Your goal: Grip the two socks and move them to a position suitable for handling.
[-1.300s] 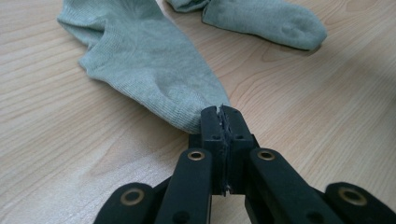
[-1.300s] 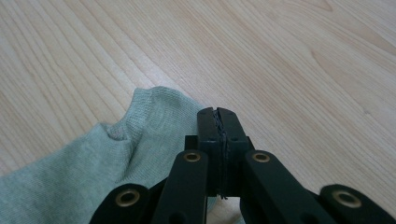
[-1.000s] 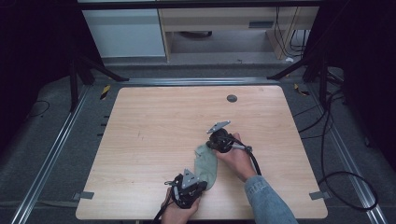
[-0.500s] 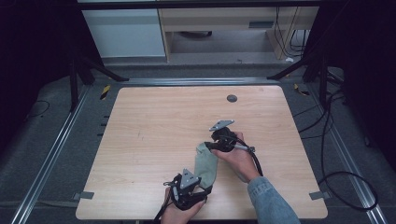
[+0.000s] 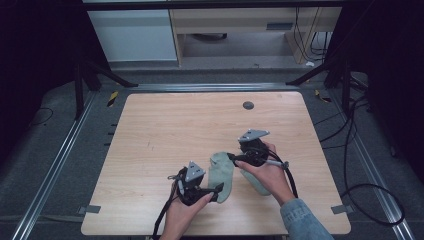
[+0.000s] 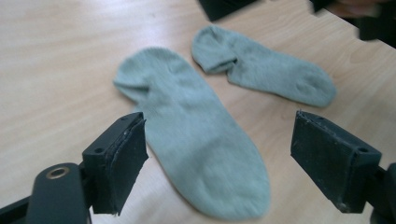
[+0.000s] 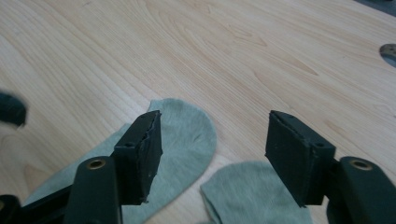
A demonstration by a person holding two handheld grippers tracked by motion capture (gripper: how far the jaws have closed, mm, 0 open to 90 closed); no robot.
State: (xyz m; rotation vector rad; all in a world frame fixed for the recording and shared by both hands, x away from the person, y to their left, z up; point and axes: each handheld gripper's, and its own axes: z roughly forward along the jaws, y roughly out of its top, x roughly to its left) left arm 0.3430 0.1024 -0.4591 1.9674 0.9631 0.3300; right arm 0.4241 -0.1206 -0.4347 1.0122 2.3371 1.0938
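Overhead, a wooden table [image 5: 165, 125] carries two pale green socks near its front edge. The larger sock [image 5: 221, 176] lies between the two hands, and the smaller sock [image 5: 254, 181] sits partly under the person's right hand [image 5: 267, 172]. The left gripper [image 5: 216, 191] hovers at the near end of the larger sock, and the right gripper [image 5: 233, 157] sits at its far end; from this height I cannot tell how either pair of jaws stands.

Next, the left gripper view looks along its own spread jaws, with the larger sock [image 6: 196, 149] lying flat between them and the smaller sock [image 6: 271, 77] just beyond, close beside it but apart.

Finally, the right gripper view also has jaws wide apart and empty, above the rounded end of the larger sock [image 7: 187, 135] and the edge of the smaller sock [image 7: 247, 196].

Both socks look light, soft and limp, so they will likely sag and fold when lifted. A pinch at the cuff or toe edge, catching both layers, seems the surest hold.
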